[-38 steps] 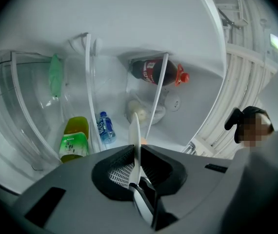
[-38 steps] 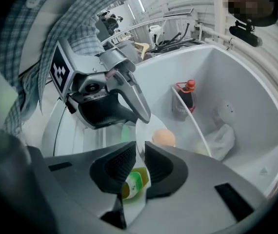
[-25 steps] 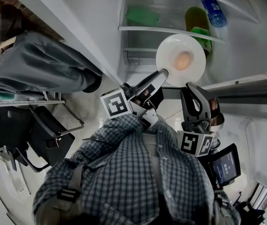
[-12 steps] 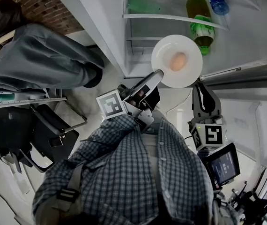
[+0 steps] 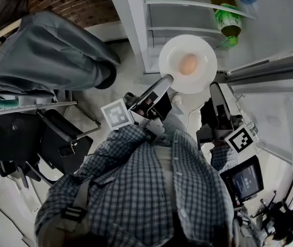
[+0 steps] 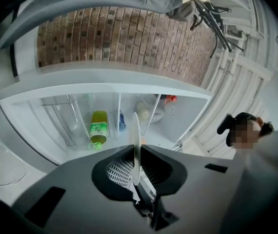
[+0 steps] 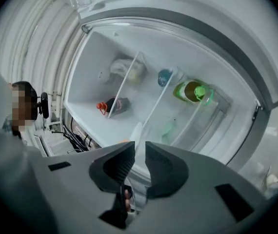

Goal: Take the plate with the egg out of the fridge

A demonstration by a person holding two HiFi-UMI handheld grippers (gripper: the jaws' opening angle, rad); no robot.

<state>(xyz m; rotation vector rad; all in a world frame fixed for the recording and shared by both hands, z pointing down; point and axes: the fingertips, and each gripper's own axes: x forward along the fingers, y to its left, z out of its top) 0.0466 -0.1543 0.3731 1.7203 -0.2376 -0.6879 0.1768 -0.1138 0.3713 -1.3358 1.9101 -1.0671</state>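
**Holding the egg plate in front of the open fridge**

The left gripper (image 5: 166,81) is clamped on the near rim of the white plate (image 5: 175,60), which stands edge-on between its jaws in the left gripper view. The egg (image 5: 188,64) lies at the plate's middle. The right gripper (image 5: 214,90) sits just beside the plate's right edge, its jaws narrowly apart with nothing between them. Beyond the plate is the fridge (image 5: 136,30), where a green-capped bottle (image 5: 227,20) lies on a glass shelf (image 5: 187,4). The door edge (image 5: 270,66) runs close on the right; pale floor (image 5: 131,81) lies open on the left.
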